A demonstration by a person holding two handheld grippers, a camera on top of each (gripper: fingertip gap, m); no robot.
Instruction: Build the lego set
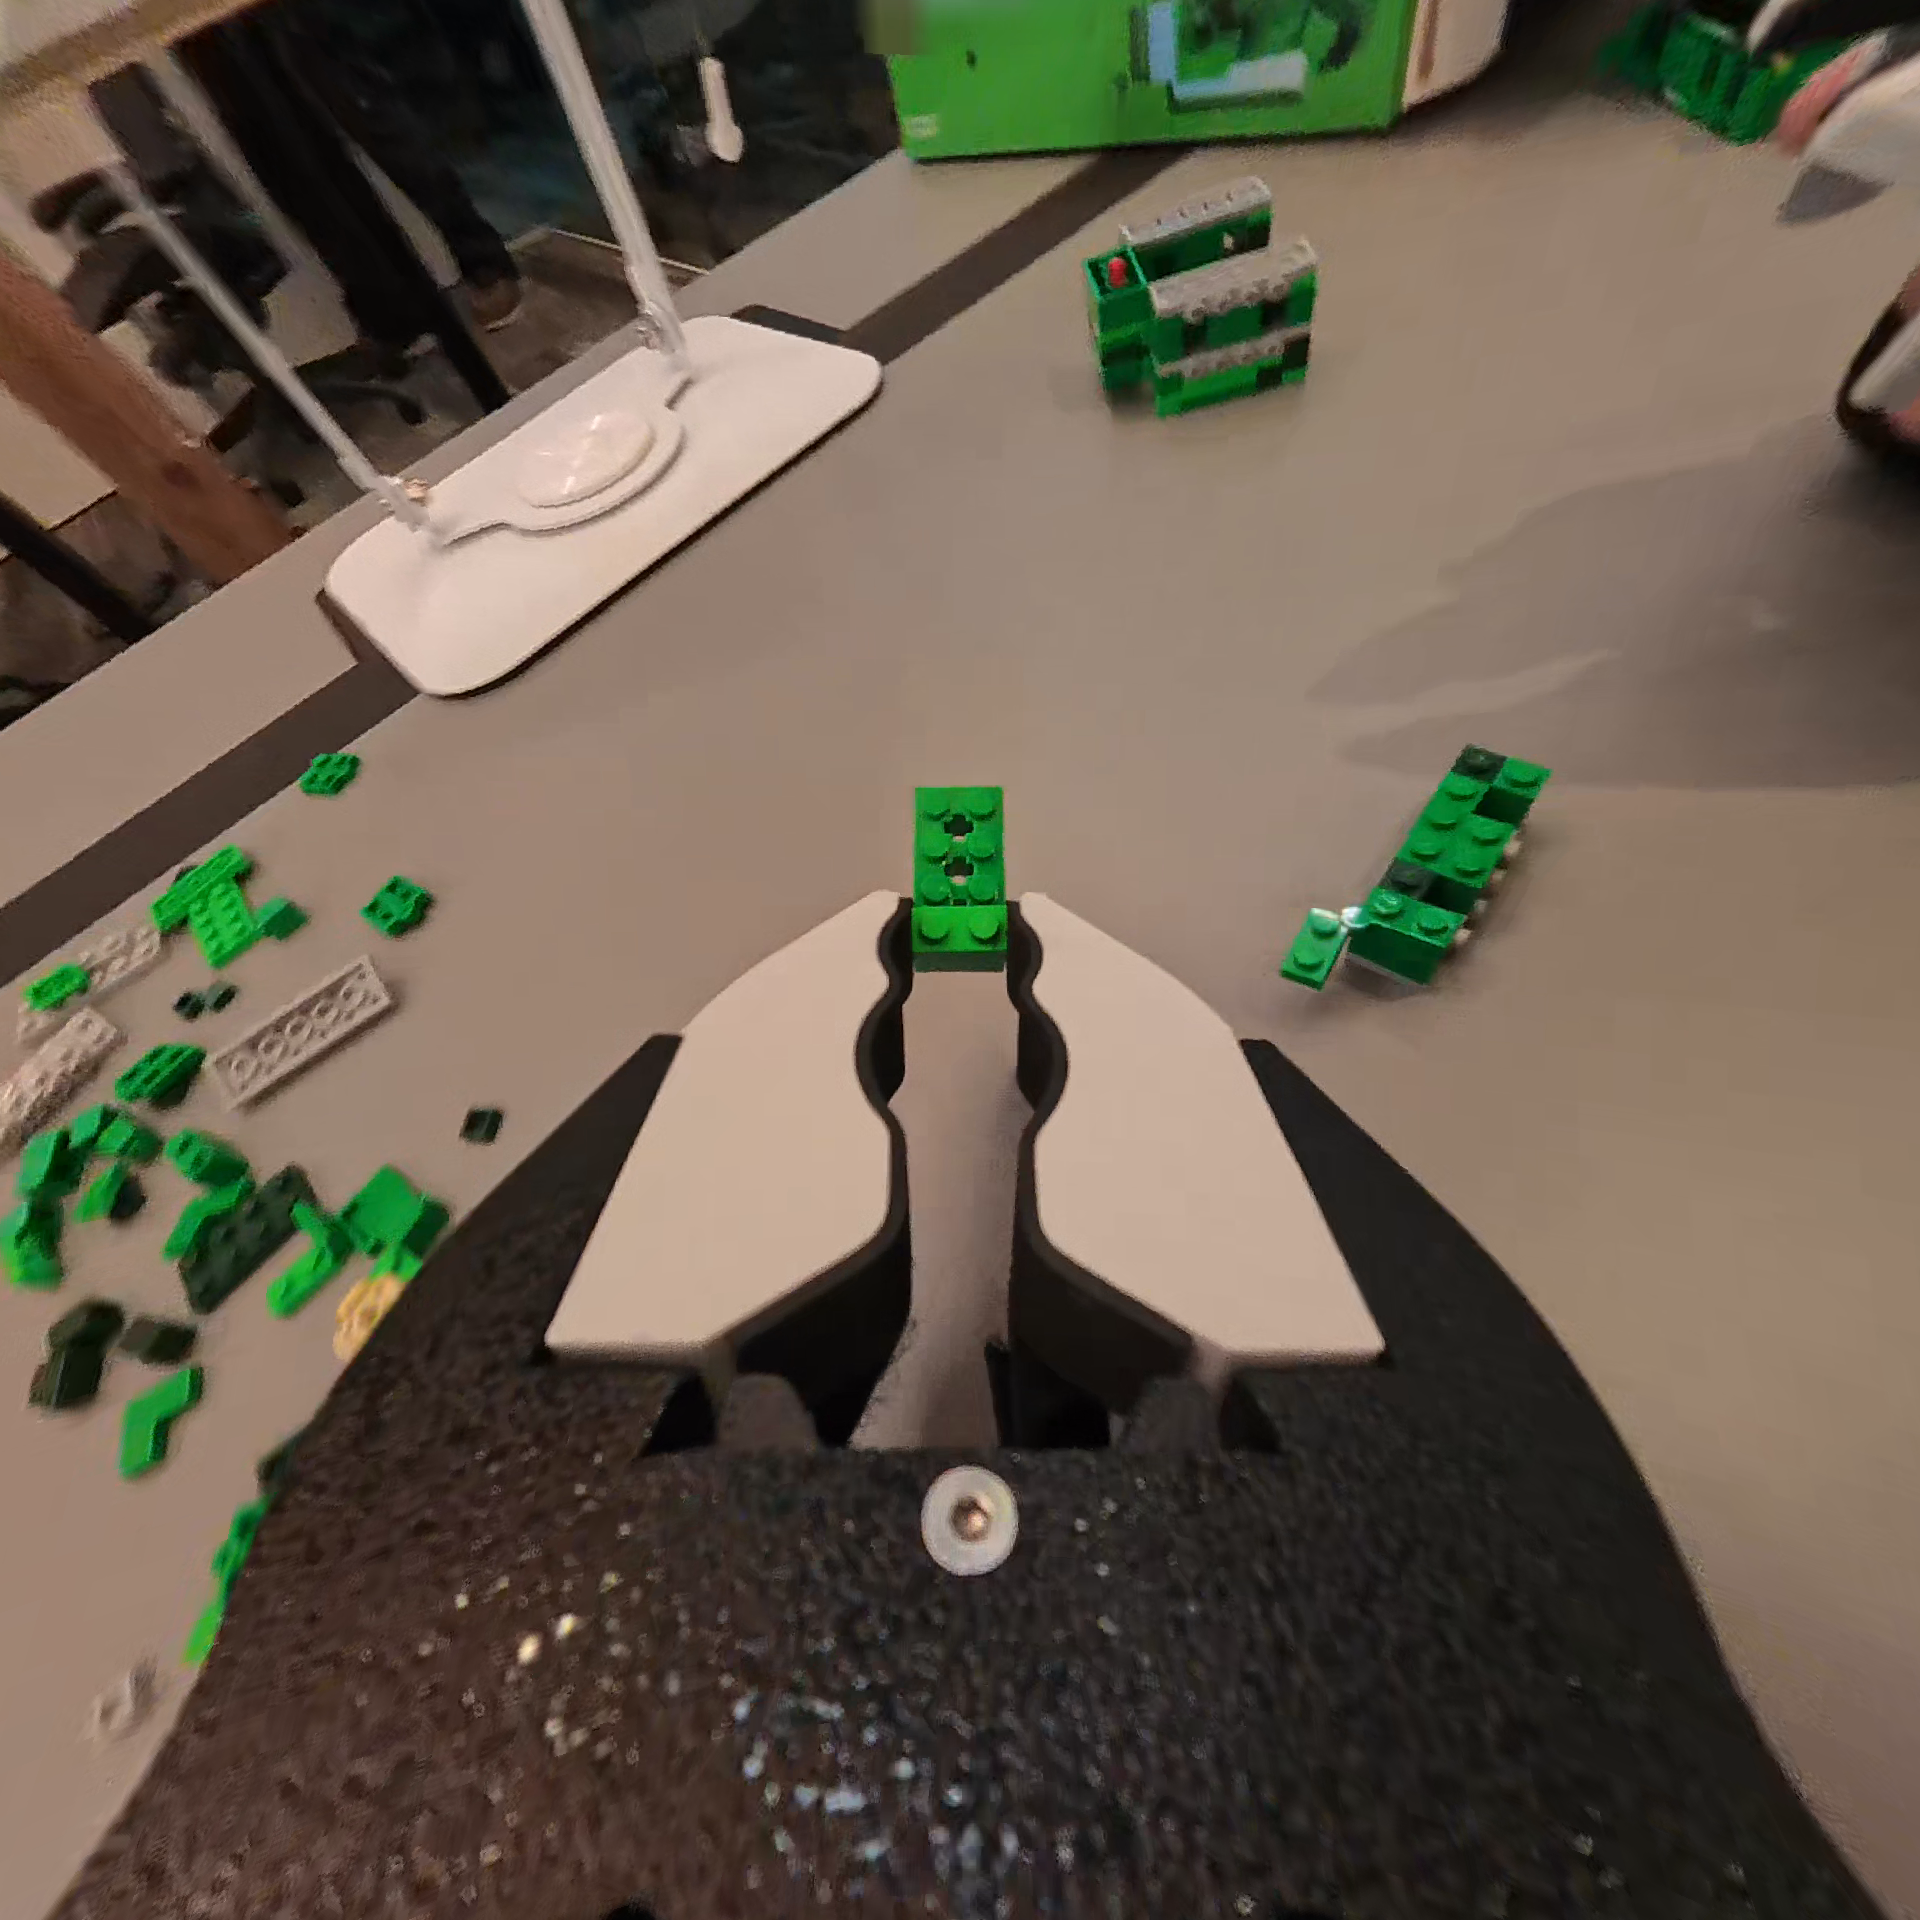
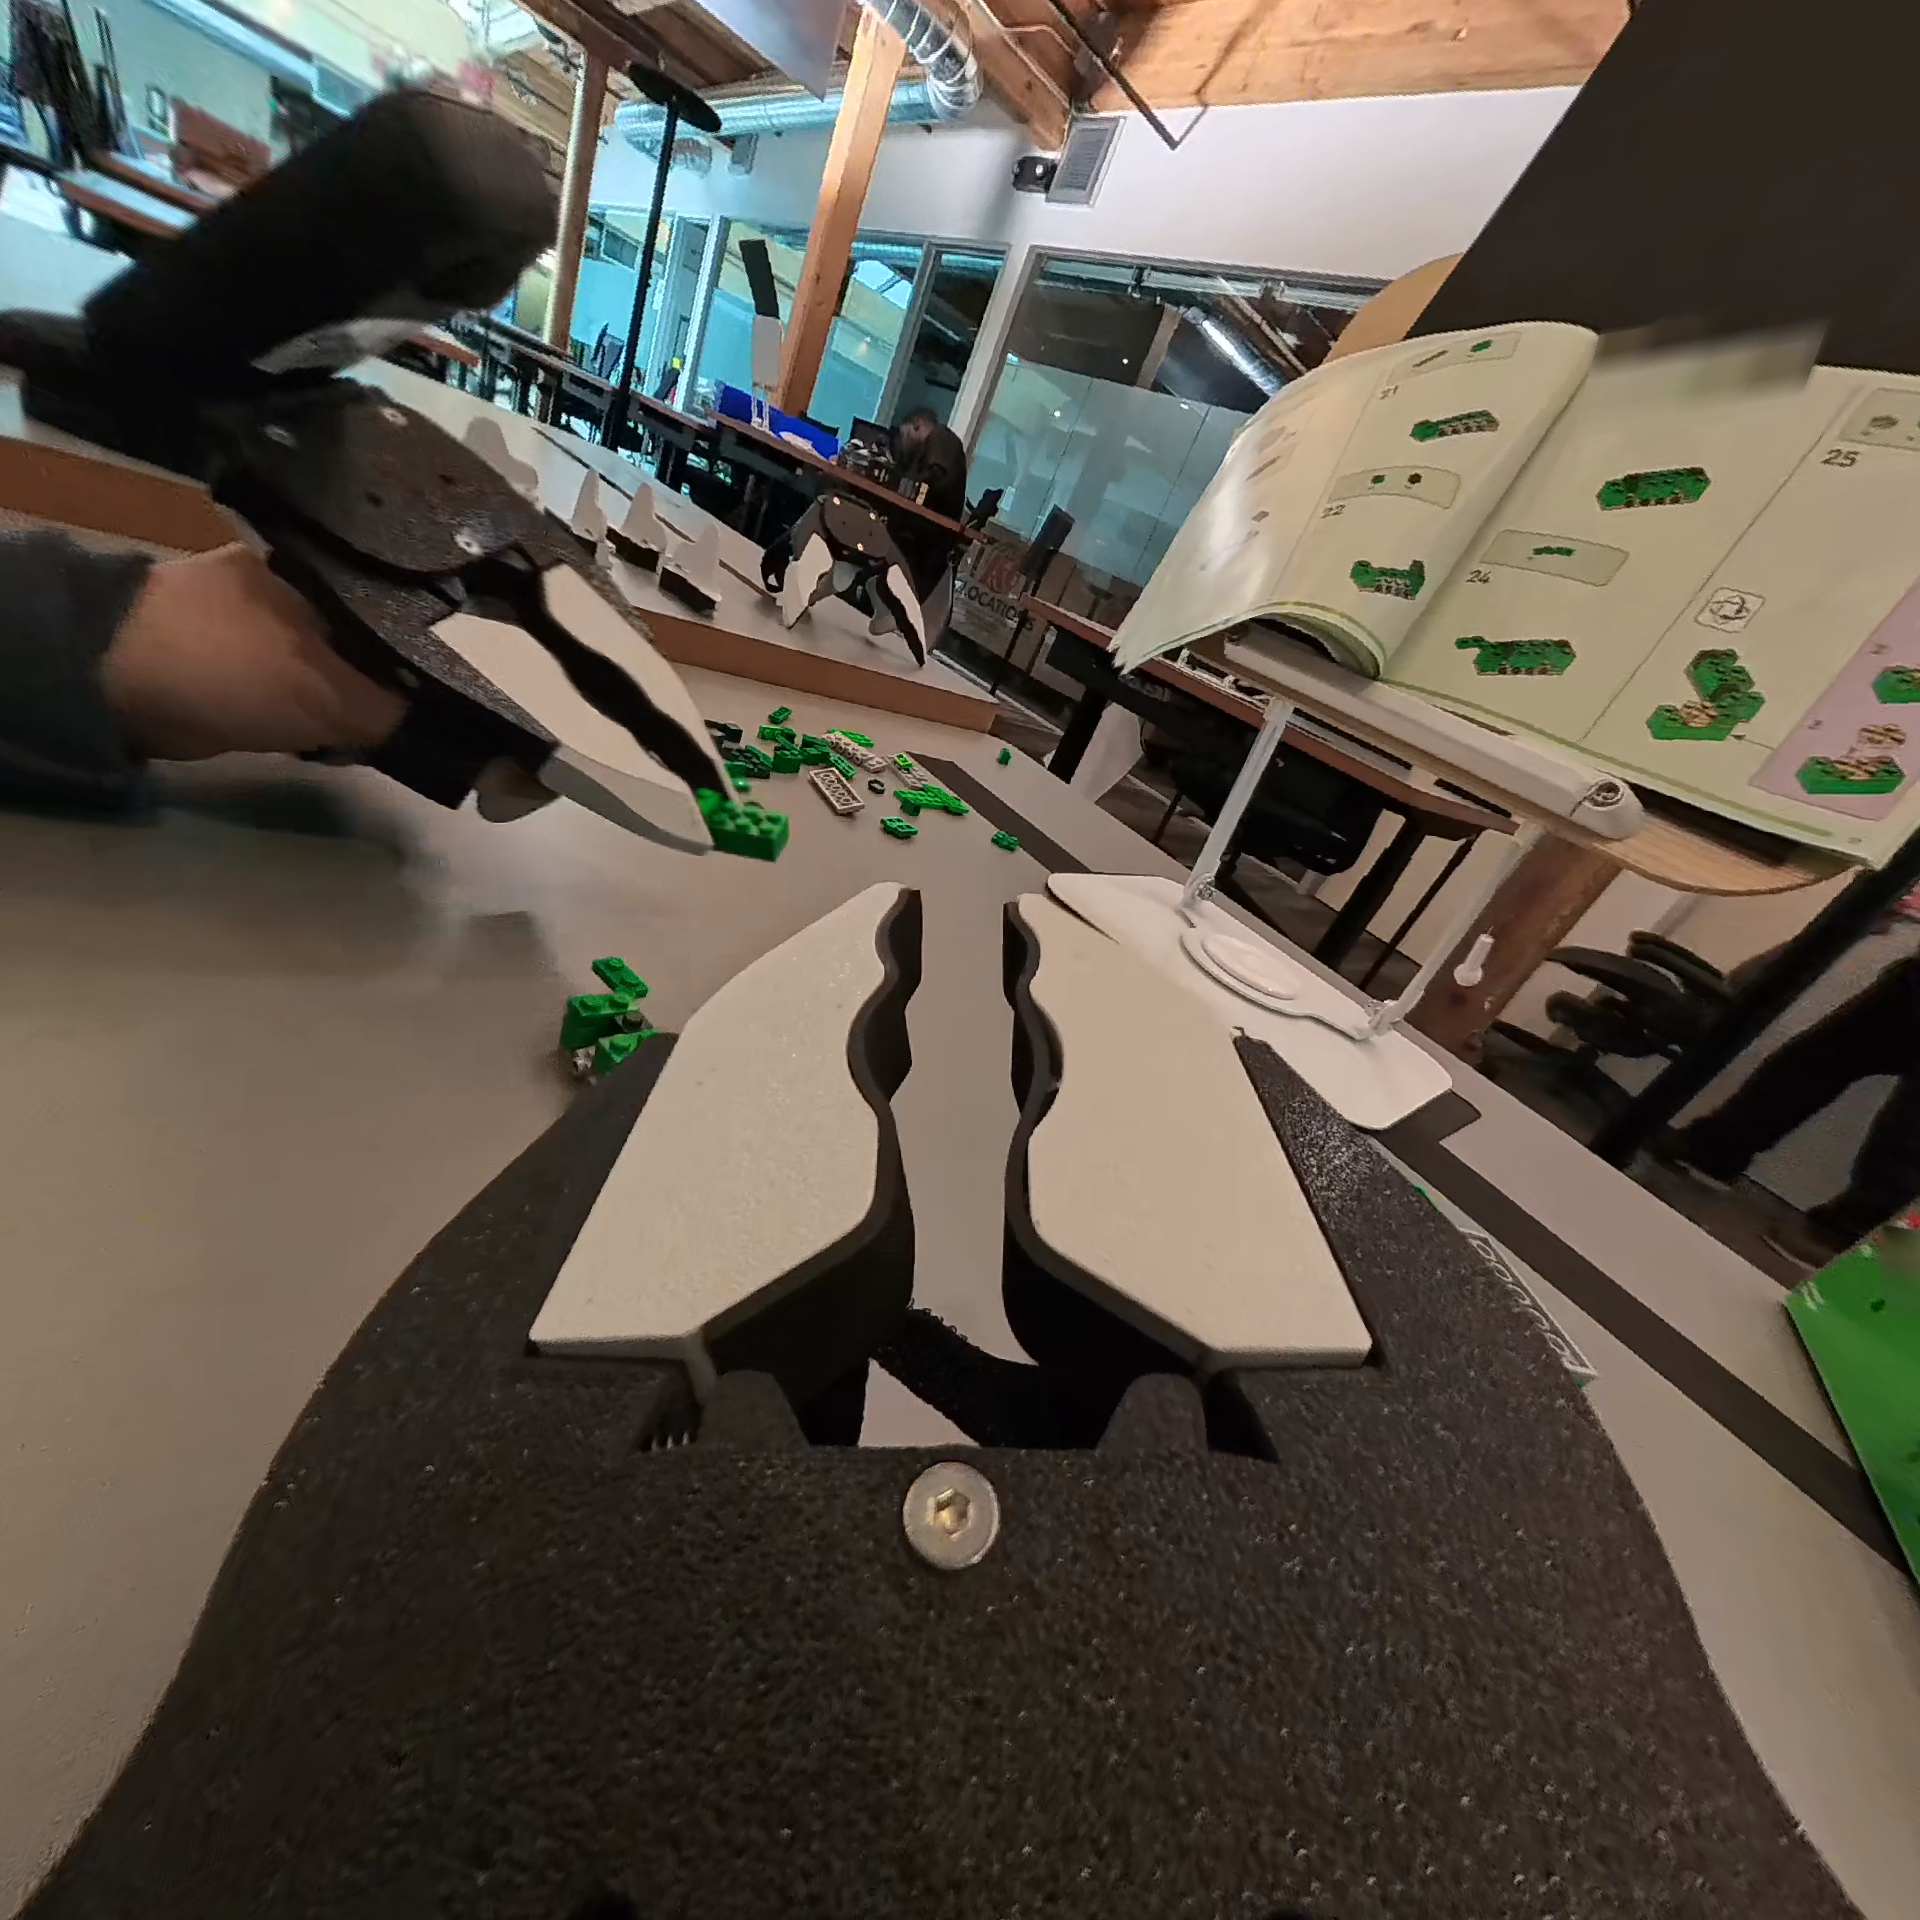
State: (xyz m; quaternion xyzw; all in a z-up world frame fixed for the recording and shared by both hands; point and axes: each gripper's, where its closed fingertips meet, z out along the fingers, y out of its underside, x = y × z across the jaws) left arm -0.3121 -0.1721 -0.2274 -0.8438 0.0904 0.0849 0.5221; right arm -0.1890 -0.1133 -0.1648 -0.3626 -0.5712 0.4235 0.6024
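Observation:
My left gripper [image 1: 959, 920] is shut on a small green brick assembly [image 1: 959, 873] and holds it above the grey table. The right wrist view shows the same gripper [image 2: 717, 816] with the green assembly [image 2: 746, 826] at its tips. A partly built green strip [image 1: 1423, 873] lies to the right of it, also seen in the right wrist view [image 2: 608, 1018]. A taller green and grey build [image 1: 1200, 301] stands farther back. My right gripper [image 2: 961, 904] is empty with a narrow gap between its fingers, hovering low over the table.
Loose green and grey pieces [image 1: 197, 1122] are scattered at the left. A white stand base [image 1: 613, 499] holds the open instruction booklet [image 2: 1558, 551]. A green box [image 1: 1143, 73] stands at the back. The table edge runs along the left. My hands' fingertips stand some 15 centimetres from each other.

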